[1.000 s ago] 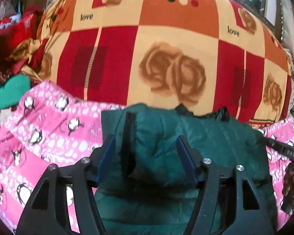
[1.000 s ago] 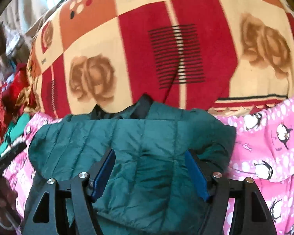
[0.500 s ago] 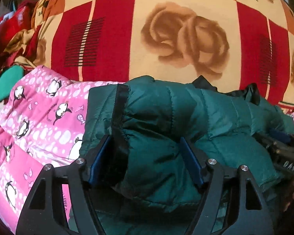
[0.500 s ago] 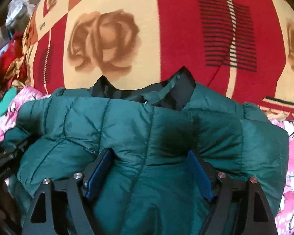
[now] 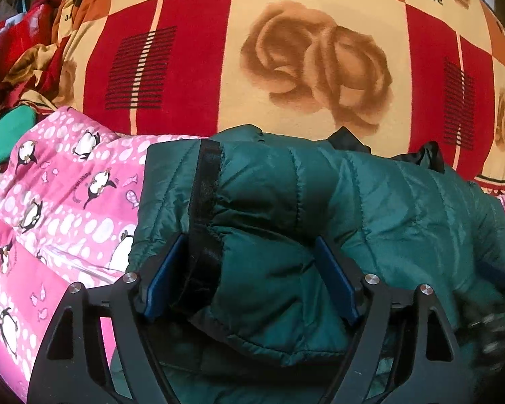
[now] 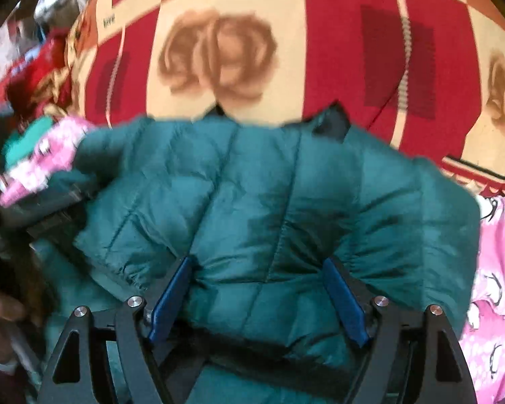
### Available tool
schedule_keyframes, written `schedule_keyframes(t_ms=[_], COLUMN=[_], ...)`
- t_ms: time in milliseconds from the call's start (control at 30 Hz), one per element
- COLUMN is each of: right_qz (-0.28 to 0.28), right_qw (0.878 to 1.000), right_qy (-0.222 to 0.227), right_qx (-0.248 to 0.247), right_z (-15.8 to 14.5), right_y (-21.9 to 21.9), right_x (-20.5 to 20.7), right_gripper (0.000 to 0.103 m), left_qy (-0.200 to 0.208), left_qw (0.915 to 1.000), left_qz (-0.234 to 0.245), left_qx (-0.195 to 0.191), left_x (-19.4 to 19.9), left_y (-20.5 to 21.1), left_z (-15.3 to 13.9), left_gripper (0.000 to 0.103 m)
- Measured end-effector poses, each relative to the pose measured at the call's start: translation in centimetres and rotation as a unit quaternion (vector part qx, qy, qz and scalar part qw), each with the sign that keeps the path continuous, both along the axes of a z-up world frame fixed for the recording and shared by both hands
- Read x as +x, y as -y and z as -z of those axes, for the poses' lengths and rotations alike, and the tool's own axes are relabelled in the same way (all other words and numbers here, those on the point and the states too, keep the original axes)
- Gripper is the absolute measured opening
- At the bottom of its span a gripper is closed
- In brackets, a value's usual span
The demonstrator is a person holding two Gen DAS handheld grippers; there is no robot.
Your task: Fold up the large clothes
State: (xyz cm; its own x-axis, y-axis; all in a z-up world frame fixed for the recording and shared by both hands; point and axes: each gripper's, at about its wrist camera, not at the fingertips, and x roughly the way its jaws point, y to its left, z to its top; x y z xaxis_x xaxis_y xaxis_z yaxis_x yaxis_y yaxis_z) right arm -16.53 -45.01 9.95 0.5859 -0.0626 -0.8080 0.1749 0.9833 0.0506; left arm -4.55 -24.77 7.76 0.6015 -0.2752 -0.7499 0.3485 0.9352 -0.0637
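Left gripper (image 5: 250, 274), right gripper (image 6: 257, 291) – black frames, blue jaws, silver screws.

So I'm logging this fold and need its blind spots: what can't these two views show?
- Left wrist: green jacket near hem, cut by the bottom edge, behind the left gripper.
- Right wrist: left side motion-blurred.
- Both: whether the right gripper or left pinches fabric; jacket bulges between the fingers.

Bright daylight, fisheye-warped edges, right view blurred (motion)
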Motion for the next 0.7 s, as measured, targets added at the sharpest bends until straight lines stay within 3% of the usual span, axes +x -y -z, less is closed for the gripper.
schedule_keyframes(t_ms=[133, 233, 367, 533, 700], right_qz=[-0.006, 0.014, 0.056, 0.102, 0.099], right_qw=[1.000, 0.999, 0.996, 0.995, 0.995], right_qy=[0.003, 0.036, 0.059, 0.014, 0.012], right_qx=[0.012, 0.022, -0.022, -0.014, 0.001], right_z=[-0.6, -2.6, -3.7, -1.2, 0.9], right_y=[0.6, 2.1, 4.6, 8.7, 9.1], right_x=[-0.5, -2.7, -4.8, -4.2, -3.6], right_gripper=[0.079, 0.079, 0.079, 0.079, 0.079], left_qy=[0.003, 0.004, 0.005, 0.005, 0.007], left_qw=[1.0000, 1.0000, 0.9999, 0.9999, 0.9999], left_qz=[0.000, 0.000, 0.000, 0.003, 0.004], left_qx=[-0.004, -0.009, -0.011, -0.013, -0.009], left_x=[-0.1, -0.2, -0.2, -0.2, -0.3], left_y=[-0.1, -0.2, -0.1, -0.1, 0.1], left_z=[0.0, 0.0, 0.1, 0.3, 0.4], left_gripper=[0.080, 0.080, 0.080, 0.083, 0.086])
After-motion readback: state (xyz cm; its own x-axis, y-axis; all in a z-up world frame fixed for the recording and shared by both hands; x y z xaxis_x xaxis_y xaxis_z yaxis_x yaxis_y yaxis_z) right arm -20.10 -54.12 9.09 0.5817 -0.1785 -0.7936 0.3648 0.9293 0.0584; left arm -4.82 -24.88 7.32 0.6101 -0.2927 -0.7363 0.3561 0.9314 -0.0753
